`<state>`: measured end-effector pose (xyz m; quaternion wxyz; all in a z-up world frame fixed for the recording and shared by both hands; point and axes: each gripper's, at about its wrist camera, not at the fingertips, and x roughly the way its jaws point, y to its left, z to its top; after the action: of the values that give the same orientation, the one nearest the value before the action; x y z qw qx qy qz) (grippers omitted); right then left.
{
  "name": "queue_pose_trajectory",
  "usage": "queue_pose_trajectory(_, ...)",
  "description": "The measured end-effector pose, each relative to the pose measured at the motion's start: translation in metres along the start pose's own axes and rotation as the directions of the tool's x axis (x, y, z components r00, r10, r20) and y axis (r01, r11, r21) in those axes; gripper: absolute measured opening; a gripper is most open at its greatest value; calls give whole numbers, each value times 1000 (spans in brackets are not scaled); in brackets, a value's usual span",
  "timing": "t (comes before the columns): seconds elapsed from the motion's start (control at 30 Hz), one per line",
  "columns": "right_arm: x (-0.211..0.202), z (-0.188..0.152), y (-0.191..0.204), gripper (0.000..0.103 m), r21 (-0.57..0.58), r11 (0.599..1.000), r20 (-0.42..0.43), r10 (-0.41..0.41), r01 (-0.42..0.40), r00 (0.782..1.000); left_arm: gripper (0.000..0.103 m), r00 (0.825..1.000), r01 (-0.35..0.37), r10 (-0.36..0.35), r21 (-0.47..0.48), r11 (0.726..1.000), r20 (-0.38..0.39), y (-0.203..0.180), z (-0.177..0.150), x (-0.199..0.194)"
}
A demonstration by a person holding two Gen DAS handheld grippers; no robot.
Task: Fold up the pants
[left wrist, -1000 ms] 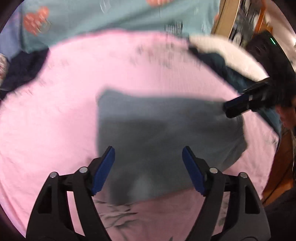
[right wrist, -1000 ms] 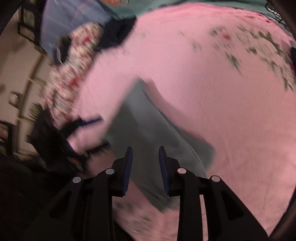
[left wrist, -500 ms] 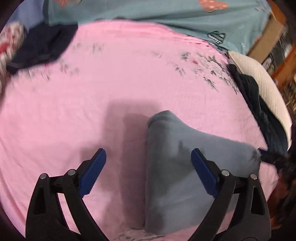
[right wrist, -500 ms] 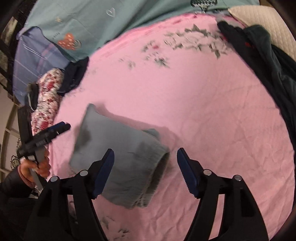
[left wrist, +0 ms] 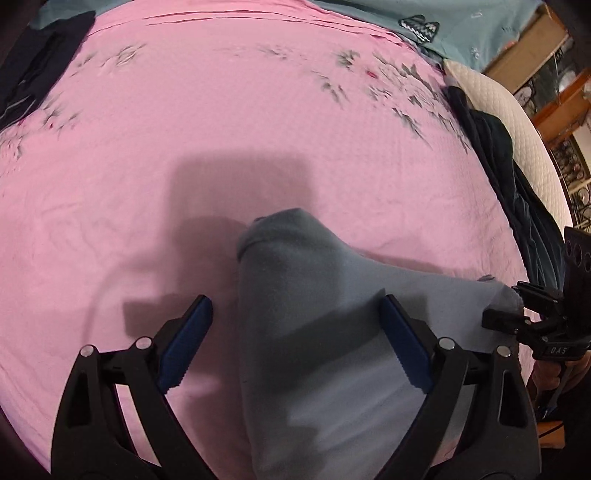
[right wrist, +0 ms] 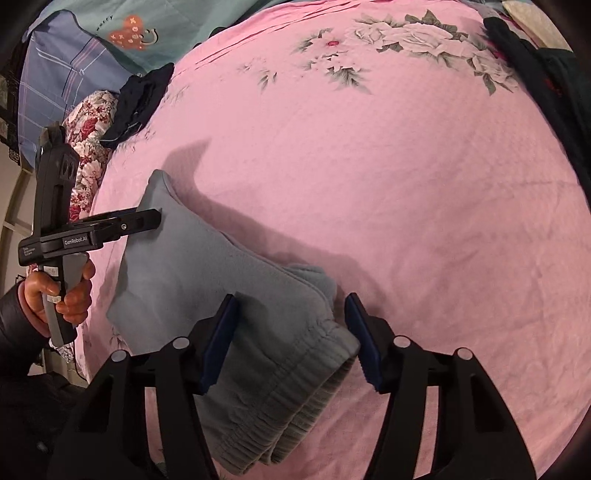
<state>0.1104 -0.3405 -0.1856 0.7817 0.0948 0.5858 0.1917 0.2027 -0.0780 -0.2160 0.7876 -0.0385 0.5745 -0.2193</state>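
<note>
Grey fleece pants (left wrist: pixel 325 332) lie folded in a thick bundle on the pink bedspread (left wrist: pixel 221 129). My left gripper (left wrist: pixel 295 343) hovers over their far folded end, jaws wide and closing slightly. Its left pad is over bare sheet and its right pad over the cloth, neither pressing. In the right wrist view a hand holds that left gripper (right wrist: pixel 157 218) at the pants' (right wrist: pixel 207 266) upper corner. My right gripper (right wrist: pixel 291 339) straddles the ribbed elastic waistband (right wrist: pixel 295 373); its jaws are closing with the band between them, not pinched. The right gripper (left wrist: pixel 506 306) shows at the pants' right end.
Dark garments (left wrist: pixel 517 177) and a cream quilted pillow (left wrist: pixel 517 122) line the bed's right side. A teal blanket (left wrist: pixel 461 22) lies at the head. A navy garment (right wrist: pixel 144 99), a floral pillow (right wrist: pixel 88 147) and a blue plaid pillow (right wrist: pixel 55 74) sit at the left.
The pants went from a flat spread to a narrower folded bundle. My right jaws widened, then narrowed around the waistband while sinking. My left gripper slid to the pants' other end.
</note>
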Motion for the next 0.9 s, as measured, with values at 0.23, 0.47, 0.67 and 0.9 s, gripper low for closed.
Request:
queue_pose_trajectory(0.23, -1, -1, -3, 33, 39, 999, 0, 13, -13, 1000, 54, 999, -18, 16, 67, 998, 31, -16, -1, -2)
queue_pose_trajectory(0.47, -10, -1, 4, 22, 28, 1000, 21, 6, -7, 1000, 32, 996, -43, 38, 57, 997, 76, -17, -7, -14)
queue_pose_trajectory(0.67, -24, 3, 11, 19, 2, 1000, 42, 27, -27, 999, 28, 991, -44, 42, 12, 999, 129, -19, -13, -35)
queue_pose_trajectory(0.9, -44, 7, 30, 18, -95, 995, 108, 43, -33, 993, 27, 973, -64, 72, -43, 997, 219, -18, -28, -67)
